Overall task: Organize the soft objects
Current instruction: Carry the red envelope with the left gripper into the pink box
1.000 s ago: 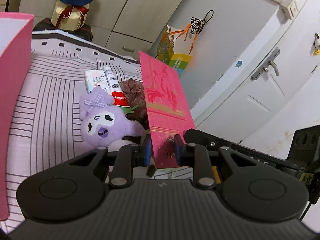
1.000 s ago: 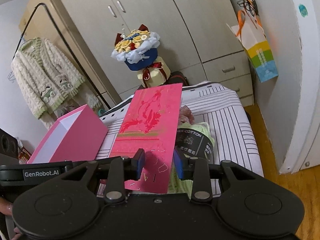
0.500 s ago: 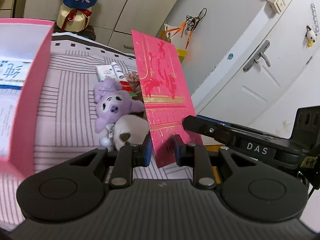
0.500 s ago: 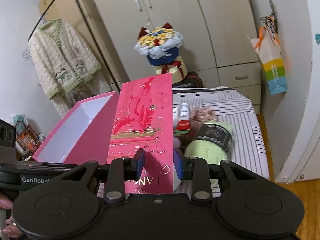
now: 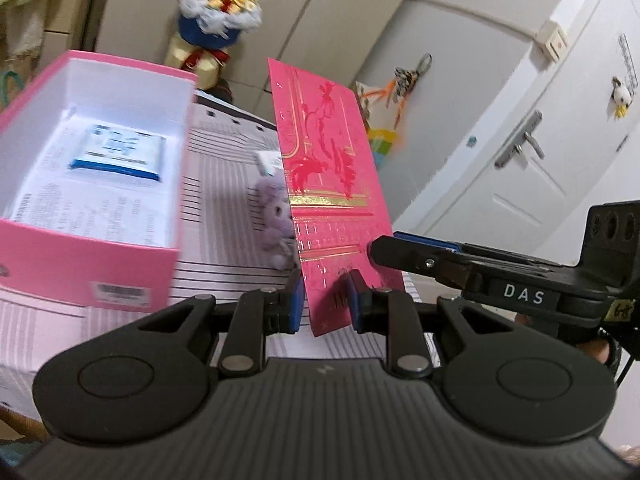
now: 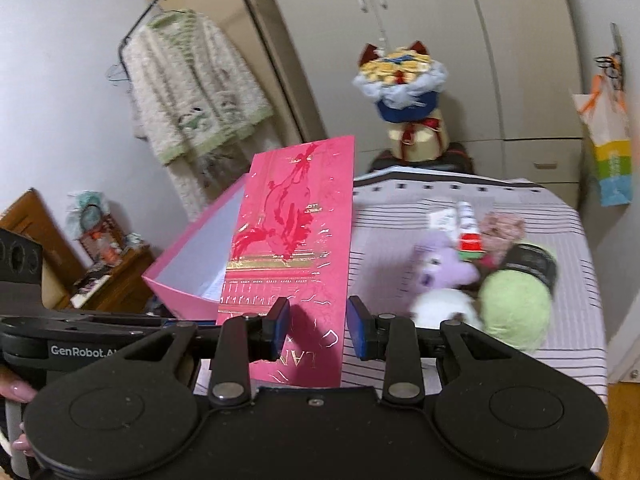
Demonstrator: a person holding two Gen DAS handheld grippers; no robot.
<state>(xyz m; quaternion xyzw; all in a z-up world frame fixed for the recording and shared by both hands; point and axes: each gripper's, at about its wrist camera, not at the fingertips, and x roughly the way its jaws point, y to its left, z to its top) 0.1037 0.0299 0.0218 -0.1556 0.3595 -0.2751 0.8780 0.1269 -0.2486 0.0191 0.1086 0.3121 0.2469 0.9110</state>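
Observation:
A flat red-pink gift box point(image 5: 332, 184) with gold print stands tilted on end above the bed. My left gripper point(image 5: 326, 304) is shut on its lower end. My right gripper point(image 6: 316, 328) is shut on the same gift box point(image 6: 296, 240), and its finger point(image 5: 400, 248) comes in from the right in the left wrist view. A purple plush point(image 6: 440, 268), a white plush point(image 6: 444, 308), a green rolled towel point(image 6: 516, 300) and a toothpaste tube point(image 6: 468, 228) lie on the striped bed point(image 6: 560, 216). The gift box half hides the purple plush point(image 5: 276, 220).
An open pink box point(image 5: 80, 256) holding leaflets and a blue-white packet point(image 5: 120, 152) sits on the bed to the left. Beyond stand a bouquet point(image 6: 400, 80), wardrobe doors, a cardigan point(image 6: 196, 88) on a rack and a hanging paper bag point(image 6: 608, 160). A white door point(image 5: 520, 184) is at the right.
Both grippers have carried the gift box up and leftward toward the open pink box, whose inside now shows. The right gripper has rolled. The plush toys have slid right in the right wrist view.

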